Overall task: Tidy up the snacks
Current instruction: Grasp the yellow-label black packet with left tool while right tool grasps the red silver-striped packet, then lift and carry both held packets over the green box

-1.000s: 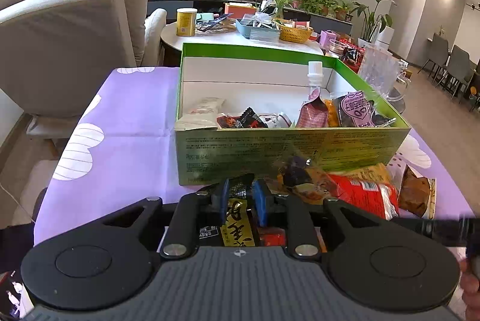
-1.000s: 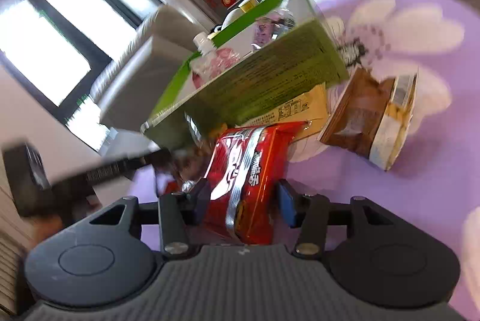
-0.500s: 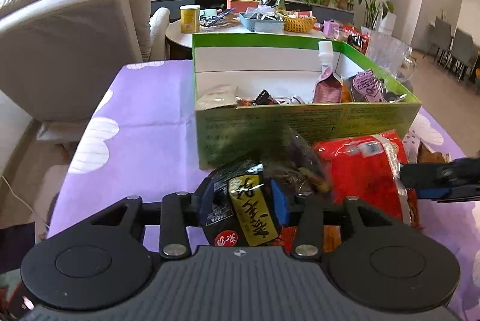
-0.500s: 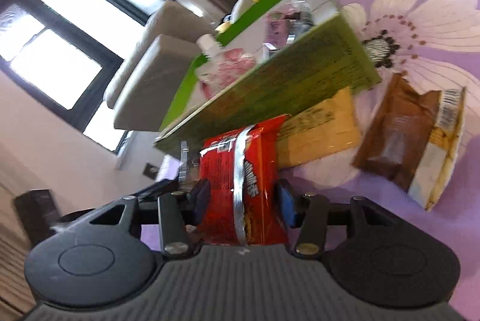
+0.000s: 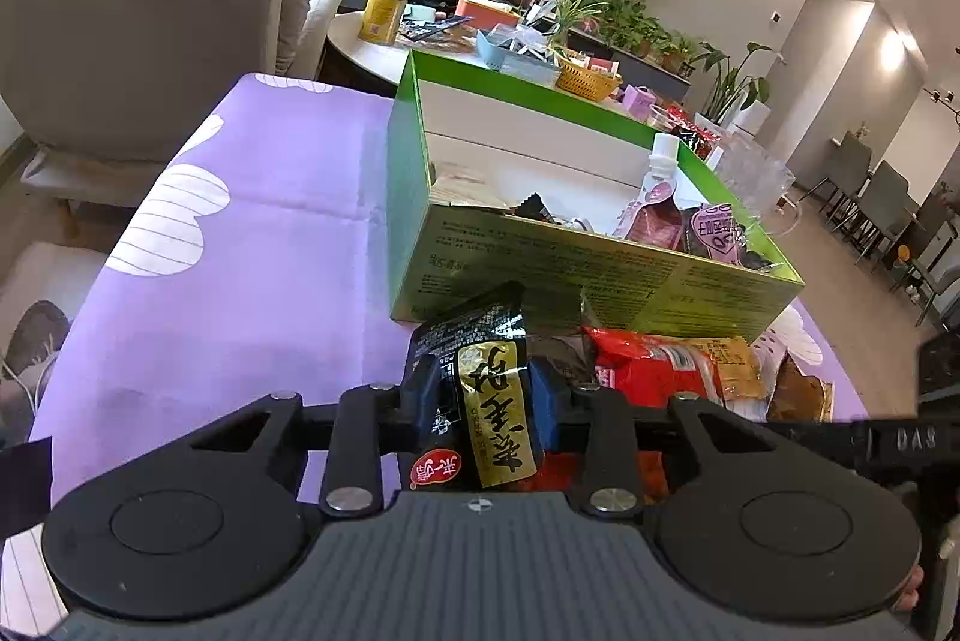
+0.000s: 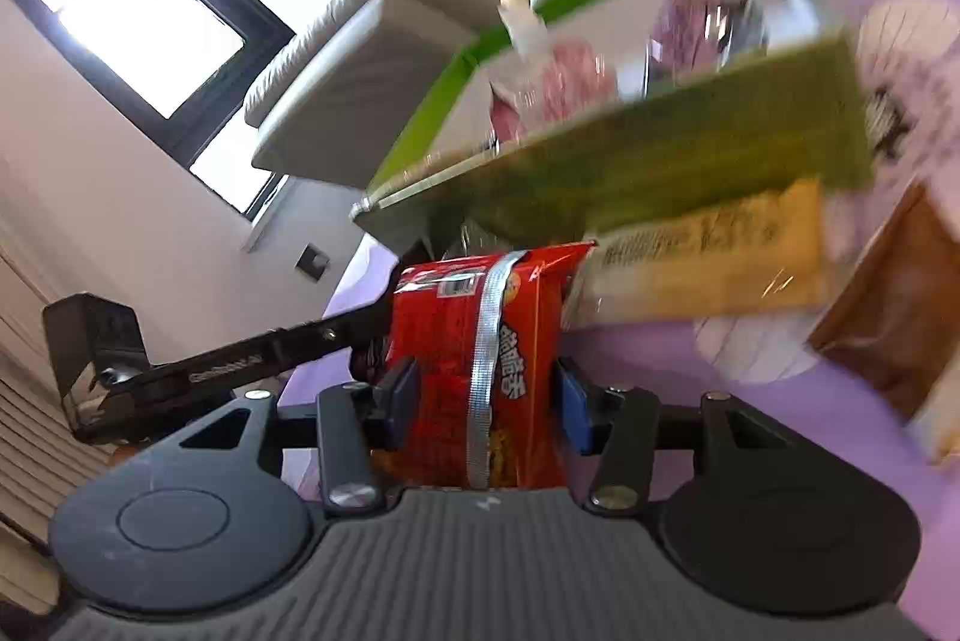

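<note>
An open green box (image 5: 570, 275) with several snacks inside stands on the purple tablecloth. In front of it my left gripper (image 5: 486, 377) has a black packet with a gold label (image 5: 474, 335) between its blue pads; its jaws are closing and the pads press on the packet. My right gripper (image 6: 486, 389) is shut on a red snack bag (image 6: 462, 305), lifted slightly before the green box (image 6: 660, 173). That red bag (image 5: 648, 365) also shows to the right in the left wrist view. The right wrist view is blurred.
A yellow packet (image 6: 708, 257) and a brown packet (image 6: 888, 317) lie on the cloth by the box's front. A beige armchair (image 5: 138, 29) stands at the left. Behind the box are a round white table (image 5: 372, 47) with a yellow can and a glass jug (image 5: 750, 179).
The left gripper's jaws widened, took the black packet between them, then narrowed onto it, and the view rolled. The right gripper carried the red bag sideways along the box front.
</note>
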Available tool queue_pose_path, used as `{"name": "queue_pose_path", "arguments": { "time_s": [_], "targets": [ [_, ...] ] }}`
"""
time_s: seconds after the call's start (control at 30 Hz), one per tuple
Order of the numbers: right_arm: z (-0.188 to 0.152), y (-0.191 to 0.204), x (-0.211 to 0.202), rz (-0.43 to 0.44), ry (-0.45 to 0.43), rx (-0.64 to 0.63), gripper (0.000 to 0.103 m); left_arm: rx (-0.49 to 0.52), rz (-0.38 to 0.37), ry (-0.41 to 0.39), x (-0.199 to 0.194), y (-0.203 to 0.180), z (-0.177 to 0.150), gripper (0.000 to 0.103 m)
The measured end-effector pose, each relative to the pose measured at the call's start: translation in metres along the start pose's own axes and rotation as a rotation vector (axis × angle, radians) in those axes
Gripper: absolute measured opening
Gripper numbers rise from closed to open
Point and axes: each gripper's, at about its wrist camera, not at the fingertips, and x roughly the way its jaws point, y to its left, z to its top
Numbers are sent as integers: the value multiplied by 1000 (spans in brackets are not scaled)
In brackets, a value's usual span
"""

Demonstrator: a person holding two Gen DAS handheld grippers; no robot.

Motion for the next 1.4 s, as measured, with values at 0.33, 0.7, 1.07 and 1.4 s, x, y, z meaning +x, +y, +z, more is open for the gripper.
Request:
{"name": "queue_pose_path", "arguments": {
  "time_s": [0.33, 0.7, 1.07, 1.4],
  "targets": [
    [9, 3, 8, 98, 29, 87, 48, 37, -37, -36, -6, -1, -5, 18],
    [3, 46, -37, 31, -127, -74, 22, 80, -33, -93, -28, -5, -6, 7],
    [-2, 67, -45, -80, -217, -142, 21, 58, -68, -156, -56, 1, -1, 4],
    [35, 67, -61, -123, -355, -148, 21, 82, -119, -220, -54, -18, 32, 4]
  ]
}}
